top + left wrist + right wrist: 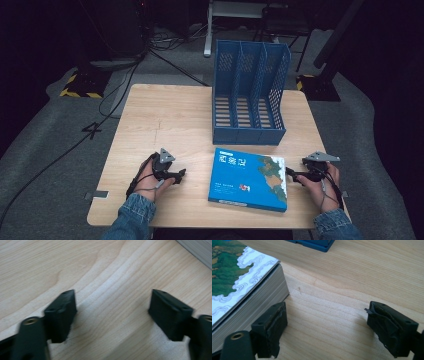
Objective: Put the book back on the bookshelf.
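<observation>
A thick blue book (248, 178) lies flat near the front of the wooden table (165, 120); its page edges (262, 298) face my right gripper. Behind it stands a blue three-slot file rack (248, 92), whose base corner (312, 244) appears in the right gripper view. My left gripper (179, 175) rests on the table left of the book, jaws wide apart over bare wood (112, 307). My right gripper (290, 175) sits just right of the book, open, its left jaw close beside the pages (325, 322). Nothing is held.
Dark floor surrounds the table, with cables (125, 85) trailing at the left and yellow-black striped bases (80, 87) at the back. A metal stand (210, 30) is behind the rack. A sliver of the book's edge (197, 250) shows in the left gripper view.
</observation>
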A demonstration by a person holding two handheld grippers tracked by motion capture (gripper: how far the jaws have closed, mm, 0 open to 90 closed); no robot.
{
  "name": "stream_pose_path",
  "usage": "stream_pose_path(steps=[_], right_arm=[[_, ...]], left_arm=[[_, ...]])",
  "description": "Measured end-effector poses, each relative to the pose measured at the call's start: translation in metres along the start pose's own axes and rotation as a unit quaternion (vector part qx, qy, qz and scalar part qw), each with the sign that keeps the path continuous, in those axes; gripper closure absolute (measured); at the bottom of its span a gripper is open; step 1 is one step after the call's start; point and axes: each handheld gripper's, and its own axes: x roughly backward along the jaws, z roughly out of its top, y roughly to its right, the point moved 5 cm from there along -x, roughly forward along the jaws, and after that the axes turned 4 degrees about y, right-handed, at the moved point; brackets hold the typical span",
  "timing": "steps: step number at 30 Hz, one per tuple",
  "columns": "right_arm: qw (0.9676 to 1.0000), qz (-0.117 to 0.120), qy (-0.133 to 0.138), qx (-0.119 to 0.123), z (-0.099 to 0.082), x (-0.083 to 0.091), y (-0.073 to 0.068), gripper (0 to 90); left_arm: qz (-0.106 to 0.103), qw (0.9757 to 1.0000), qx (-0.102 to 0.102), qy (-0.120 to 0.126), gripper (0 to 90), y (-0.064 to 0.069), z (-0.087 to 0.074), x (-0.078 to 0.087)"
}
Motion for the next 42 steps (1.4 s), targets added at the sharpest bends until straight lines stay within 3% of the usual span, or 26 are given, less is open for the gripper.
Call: stream_pose_path(steps=[2, 6, 9, 13, 14, 17, 22, 26, 30, 34, 37, 39, 42], right_arm=[[1.0000, -0.001, 0.000, -0.002, 0.000, 0.000, 0.000, 19.7], [1.0000, 0.001, 0.001, 0.001, 0.001, 0.003, 0.000, 31.1], [1.0000, 0.005, 0.000, -0.006, 0.001, 0.008, -0.001, 31.8], [0.9994, 0.018, 0.016, -0.024, 0.005, 0.021, -0.005, 33.6], [0.9992, 0.022, 0.019, -0.026, 0.006, 0.024, -0.008, 34.3], [0.9985, 0.038, 0.022, -0.034, 0.008, 0.031, -0.015, 36.9], [0.9979, 0.055, 0.033, -0.011, 0.016, 0.043, -0.036, 36.6], [0.9975, 0.063, 0.032, -0.002, 0.020, 0.048, -0.047, 36.2], [0.9967, 0.079, 0.018, 0.002, 0.020, 0.053, -0.061, 32.9], [0.9957, 0.093, -0.001, -0.006, 0.017, 0.053, -0.068, 30.3], [0.9949, 0.100, -0.014, -0.007, 0.014, 0.050, -0.073, 28.3], [0.9945, 0.102, -0.022, -0.008, 0.012, 0.049, -0.076, 28.3], [0.9944, 0.100, -0.031, -0.014, 0.008, 0.044, -0.077, 26.8]], left_arm=[[-0.003, 0.9999, 0.010, 0.001, 33.9, 0.001, 0.004, 0.003], [-0.015, 0.9991, 0.025, 0.032, 33.9, 0.005, 0.019, 0.009], [-0.019, 0.9991, 0.009, 0.037, 33.9, 0.009, 0.029, 0.012], [-0.045, 0.9979, 0.010, 0.045, 33.5, 0.022, 0.044, 0.013], [-0.057, 0.9971, 0.018, 0.047, 33.4, 0.027, 0.048, 0.013], [-0.075, 0.9960, 0.011, 0.047, 33.6, 0.038, 0.057, 0.013], [-0.106, 0.9933, -0.012, 0.045, 33.2, 0.057, 0.067, 0.006], [-0.117, 0.9922, -0.025, 0.037, 31.9, 0.069, 0.070, -0.003], [-0.148, 0.9885, -0.010, 0.032, 31.3, 0.084, 0.070, -0.018], [-0.151, 0.9882, -0.012, 0.020, 29.8, 0.091, 0.066, -0.026], [-0.153, 0.9880, -0.020, -0.007, 29.8, 0.094, 0.060, -0.032], [-0.157, 0.9874, -0.010, -0.007, 27.4, 0.094, 0.059, -0.034], [-0.175, 0.9846, 0.005, -0.004, 27.6, 0.094, 0.058, -0.037]])
